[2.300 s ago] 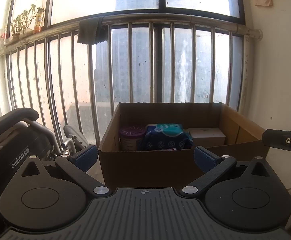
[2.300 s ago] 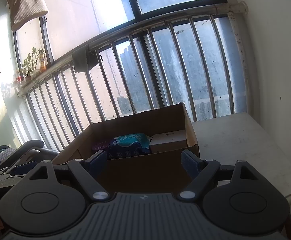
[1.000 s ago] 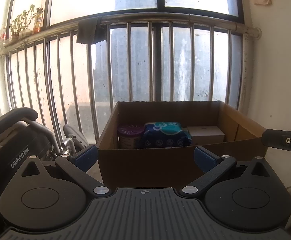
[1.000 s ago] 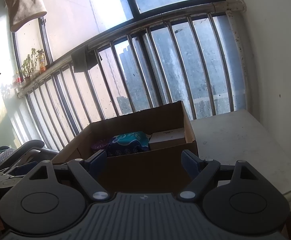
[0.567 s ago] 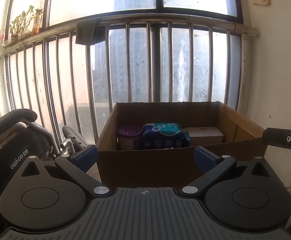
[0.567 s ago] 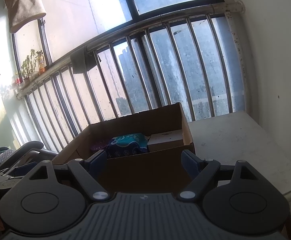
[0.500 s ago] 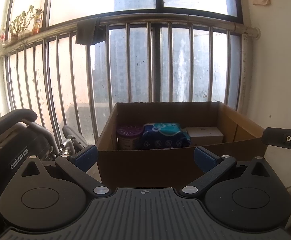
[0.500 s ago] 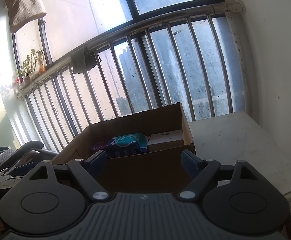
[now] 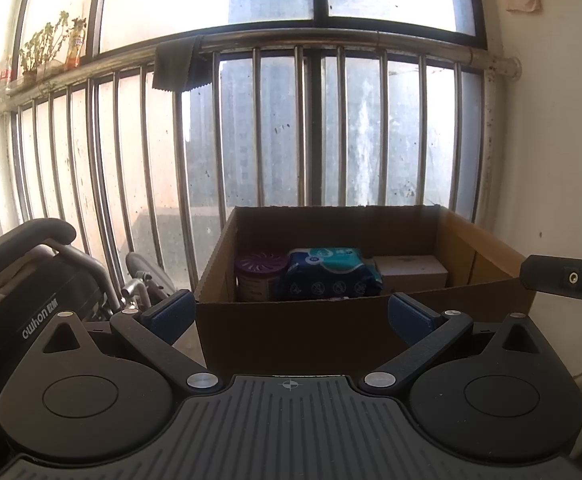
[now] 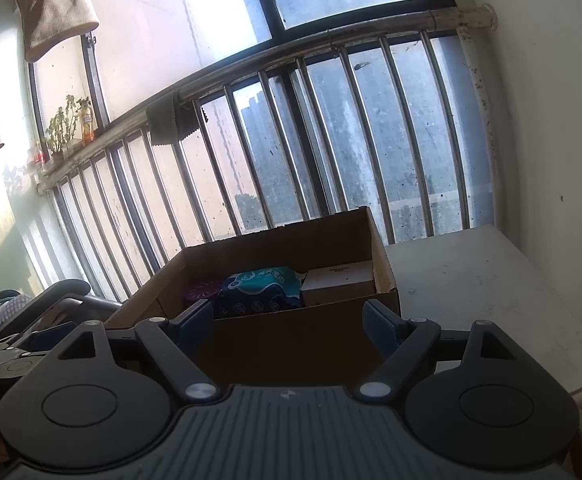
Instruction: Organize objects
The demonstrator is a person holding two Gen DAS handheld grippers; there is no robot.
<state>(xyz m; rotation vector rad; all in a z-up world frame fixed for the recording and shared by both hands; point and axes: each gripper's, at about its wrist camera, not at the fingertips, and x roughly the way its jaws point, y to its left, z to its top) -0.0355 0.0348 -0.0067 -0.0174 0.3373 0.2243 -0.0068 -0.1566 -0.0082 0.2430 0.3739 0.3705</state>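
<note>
Almost nothing has changed over the last couple of seconds: against the earlier views, the cardboard box sits a shade lower in frame and otherwise exactly where it was, and neither pair of tongs has opened or closed. I read that as a pause, either before the first pick or after the last item went in; I can't tell which from here.

Going left to right in the left view: a folded wheelchair stands against the railing, well to the left of the box. My left tongs are spread wide with nothing between them, and the box's near wall fills the gap ahead of the fingertips. Inside, along the back, sit a purple-lidded tub, a blue and teal soft packet touching it, and a small plain carton just beside that. At the far right edge the tip of the other tool pokes into view.

In the right view my right tongs are likewise wide open and empty, tilted, with the box straight ahead and the same three items in it: tub, packet, carton. To the right of the box lies the bare white tabletop. With no loose items in sight, I judge the sorting is mostly done.
</note>
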